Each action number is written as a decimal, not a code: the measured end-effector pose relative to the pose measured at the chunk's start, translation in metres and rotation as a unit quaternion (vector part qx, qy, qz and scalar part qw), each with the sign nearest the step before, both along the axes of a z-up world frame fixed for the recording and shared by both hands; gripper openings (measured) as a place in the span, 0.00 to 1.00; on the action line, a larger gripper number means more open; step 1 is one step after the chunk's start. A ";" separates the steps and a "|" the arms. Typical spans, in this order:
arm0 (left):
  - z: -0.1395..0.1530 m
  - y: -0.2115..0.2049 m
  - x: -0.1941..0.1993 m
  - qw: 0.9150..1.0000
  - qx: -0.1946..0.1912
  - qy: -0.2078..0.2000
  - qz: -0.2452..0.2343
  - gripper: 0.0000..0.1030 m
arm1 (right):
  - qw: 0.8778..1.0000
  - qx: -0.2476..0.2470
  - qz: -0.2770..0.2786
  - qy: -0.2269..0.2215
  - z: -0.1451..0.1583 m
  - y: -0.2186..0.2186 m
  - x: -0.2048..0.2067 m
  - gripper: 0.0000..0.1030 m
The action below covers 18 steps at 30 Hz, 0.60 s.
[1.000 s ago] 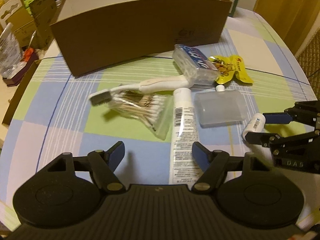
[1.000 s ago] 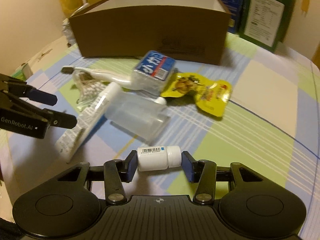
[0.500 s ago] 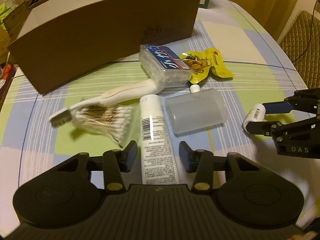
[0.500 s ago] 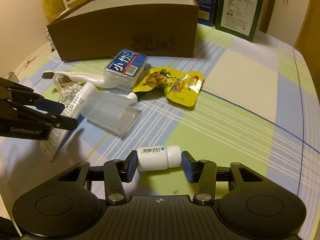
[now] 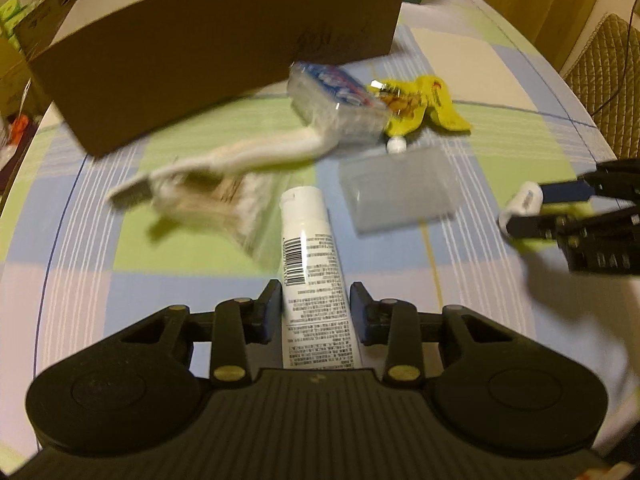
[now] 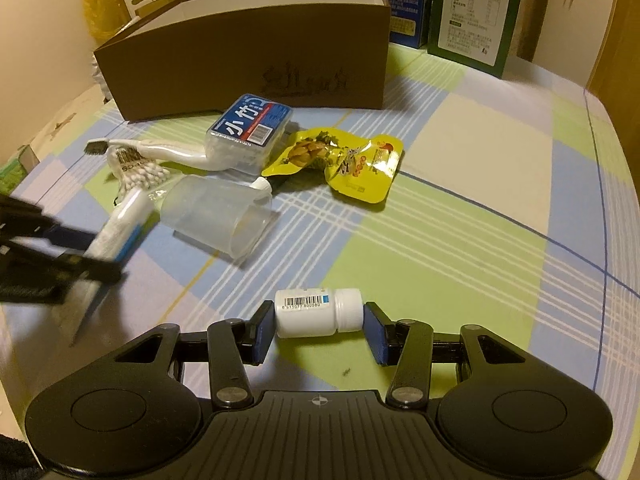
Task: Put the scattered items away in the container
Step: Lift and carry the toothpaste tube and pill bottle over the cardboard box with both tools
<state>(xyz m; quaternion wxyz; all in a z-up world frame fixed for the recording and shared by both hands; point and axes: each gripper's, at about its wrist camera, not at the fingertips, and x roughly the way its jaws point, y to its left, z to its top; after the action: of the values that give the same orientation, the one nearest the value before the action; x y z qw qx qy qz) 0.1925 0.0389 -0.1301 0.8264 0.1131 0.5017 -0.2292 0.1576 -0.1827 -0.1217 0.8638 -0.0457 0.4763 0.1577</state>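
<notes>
A white tube (image 5: pixel 308 248) lies lengthwise between the pads of my left gripper (image 5: pixel 316 308), whose jaws are closing; both pads touch its sides near the crimped end. The right wrist view shows that gripper (image 6: pixel 80 256) at the left, around the tube (image 6: pixel 120 224). My right gripper (image 6: pixel 320 320) is shut on a small white pill bottle (image 6: pixel 316 312), held crosswise above the checked cloth. The brown cardboard box (image 6: pixel 240 60), open at the top, stands at the back of the table.
Between the grippers and the box lie a clear plastic cup (image 6: pixel 216 216) on its side, a cotton swab pack (image 6: pixel 140 176), a white toothbrush (image 6: pixel 160 150), a blue-lidded clear case (image 6: pixel 250 128) and a yellow snack pouch (image 6: pixel 340 160). Green cartons (image 6: pixel 468 8) stand back right.
My left gripper's jaws narrowed from wide open until the pads met the white tube. The right gripper kept the pill bottle and hardly moved.
</notes>
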 end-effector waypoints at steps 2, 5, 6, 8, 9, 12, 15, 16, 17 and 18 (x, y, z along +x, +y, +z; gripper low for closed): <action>0.001 0.007 -0.011 1.000 0.004 0.006 0.004 0.31 | 1.000 0.001 0.001 0.002 -0.001 0.000 -0.001 0.43; 0.002 0.013 -0.019 1.000 0.005 0.014 0.016 0.31 | 1.000 0.002 0.001 0.003 -0.002 0.000 -0.001 0.44; 0.002 0.014 -0.020 1.000 0.002 0.015 0.021 0.31 | 1.000 0.003 0.001 0.004 -0.003 0.000 -0.001 0.44; 0.003 0.012 -0.017 1.000 0.001 0.013 0.026 0.31 | 1.000 0.004 0.001 0.004 -0.003 0.001 -0.001 0.45; 0.003 0.011 -0.015 1.000 0.001 0.011 0.029 0.31 | 1.000 0.004 0.000 0.004 -0.003 0.001 -0.001 0.49; 0.002 0.005 -0.007 1.000 0.004 0.002 0.030 0.31 | 1.000 0.002 -0.003 -0.001 -0.001 0.002 -0.001 0.56; 0.000 0.000 -0.003 0.999 0.011 -0.005 0.030 0.31 | 1.000 0.001 -0.011 -0.004 -0.001 0.002 0.000 0.56; 0.001 -0.001 -0.003 0.999 0.014 -0.006 0.031 0.28 | 1.000 0.003 -0.014 -0.004 -0.001 0.002 0.000 0.56; 0.001 -0.001 -0.004 0.999 0.015 -0.009 0.031 0.27 | 1.000 0.004 -0.016 -0.005 -0.001 0.002 0.001 0.56; 0.001 0.000 -0.004 0.999 0.014 -0.008 0.033 0.27 | 1.000 0.004 -0.016 -0.006 -0.001 0.003 0.001 0.56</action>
<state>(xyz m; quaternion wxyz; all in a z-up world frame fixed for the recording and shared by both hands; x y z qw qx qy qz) 0.1887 0.0389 -0.1291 0.8359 0.1096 0.5016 -0.1943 0.1589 -0.1799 -0.1226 0.8692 -0.0360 0.4713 0.1454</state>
